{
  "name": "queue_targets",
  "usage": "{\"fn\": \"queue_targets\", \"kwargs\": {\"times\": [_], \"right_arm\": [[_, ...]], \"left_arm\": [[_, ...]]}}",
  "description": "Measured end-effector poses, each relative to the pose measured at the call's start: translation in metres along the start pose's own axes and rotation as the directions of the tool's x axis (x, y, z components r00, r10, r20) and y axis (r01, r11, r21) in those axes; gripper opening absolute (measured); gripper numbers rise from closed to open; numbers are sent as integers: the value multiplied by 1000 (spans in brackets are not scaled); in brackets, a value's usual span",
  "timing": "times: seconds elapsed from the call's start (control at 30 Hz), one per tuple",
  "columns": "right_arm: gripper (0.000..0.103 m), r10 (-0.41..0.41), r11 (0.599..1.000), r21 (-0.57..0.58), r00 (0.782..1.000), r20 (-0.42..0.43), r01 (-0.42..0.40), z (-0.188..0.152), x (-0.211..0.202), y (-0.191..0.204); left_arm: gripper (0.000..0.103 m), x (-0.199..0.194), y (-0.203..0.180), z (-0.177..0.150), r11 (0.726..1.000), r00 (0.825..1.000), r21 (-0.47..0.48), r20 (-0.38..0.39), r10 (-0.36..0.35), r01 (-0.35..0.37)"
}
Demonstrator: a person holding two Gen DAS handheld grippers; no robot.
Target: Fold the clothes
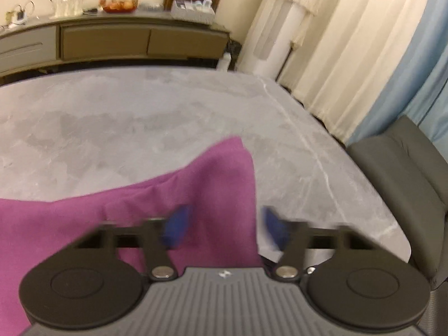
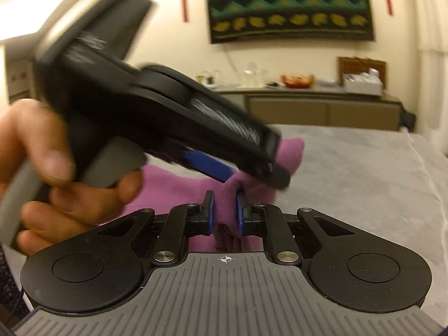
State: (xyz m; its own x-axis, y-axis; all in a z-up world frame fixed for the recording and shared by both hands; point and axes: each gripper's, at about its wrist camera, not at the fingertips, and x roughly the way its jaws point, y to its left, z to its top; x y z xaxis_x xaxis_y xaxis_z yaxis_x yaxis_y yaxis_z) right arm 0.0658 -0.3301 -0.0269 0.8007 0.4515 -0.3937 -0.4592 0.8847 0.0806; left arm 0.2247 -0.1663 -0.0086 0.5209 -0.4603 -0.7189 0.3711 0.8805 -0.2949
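Note:
A purple cloth (image 1: 196, 184) lies on the grey marble table (image 1: 140, 112), with one corner raised toward the middle. My left gripper (image 1: 225, 225) is blurred; its blue pads stand well apart, with the cloth's right edge between them and no pad pressing on it. In the right wrist view my right gripper (image 2: 225, 210) is shut on a bunched fold of the purple cloth (image 2: 260, 193). Just above it, a hand (image 2: 42, 151) holds the left gripper, tilted down over the cloth, and one of its blue pads (image 2: 207, 166) shows.
A long sideboard (image 1: 112, 39) with glassware, a fruit bowl and a box runs along the far wall. A grey chair (image 1: 397, 168) stands at the table's right edge, before pale curtains (image 1: 336, 42). A dark wall hanging (image 2: 288, 5) is above the sideboard.

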Motion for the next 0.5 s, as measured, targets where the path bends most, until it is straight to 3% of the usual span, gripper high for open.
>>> {"fn": "queue_targets", "kwargs": {"times": [0.07, 0.17, 0.23, 0.3, 0.37, 0.5], "right_arm": [[15, 25, 999, -29, 1000, 2, -25, 1, 4, 11], [21, 63, 997, -47, 998, 20, -62, 5, 5, 23], [63, 112, 993, -35, 992, 53, -110, 9, 0, 30], [77, 158, 987, -31, 985, 66, -156, 12, -2, 38], [76, 202, 979, -34, 978, 54, -201, 12, 0, 45], [64, 178, 982, -40, 979, -95, -182, 1, 40, 63]], "left_arm": [[11, -9, 14, -2, 1000, 1000, -26, 12, -3, 3], [10, -38, 41, -8, 997, 998, -74, 62, -13, 17], [11, -69, 70, -14, 992, 994, -124, 107, -5, 18], [11, -91, 109, -24, 983, 992, -184, 114, 46, -24], [11, -98, 148, -38, 966, 991, -247, 82, 104, -81], [12, -94, 195, -67, 936, 989, -326, 26, 147, -131]]}}
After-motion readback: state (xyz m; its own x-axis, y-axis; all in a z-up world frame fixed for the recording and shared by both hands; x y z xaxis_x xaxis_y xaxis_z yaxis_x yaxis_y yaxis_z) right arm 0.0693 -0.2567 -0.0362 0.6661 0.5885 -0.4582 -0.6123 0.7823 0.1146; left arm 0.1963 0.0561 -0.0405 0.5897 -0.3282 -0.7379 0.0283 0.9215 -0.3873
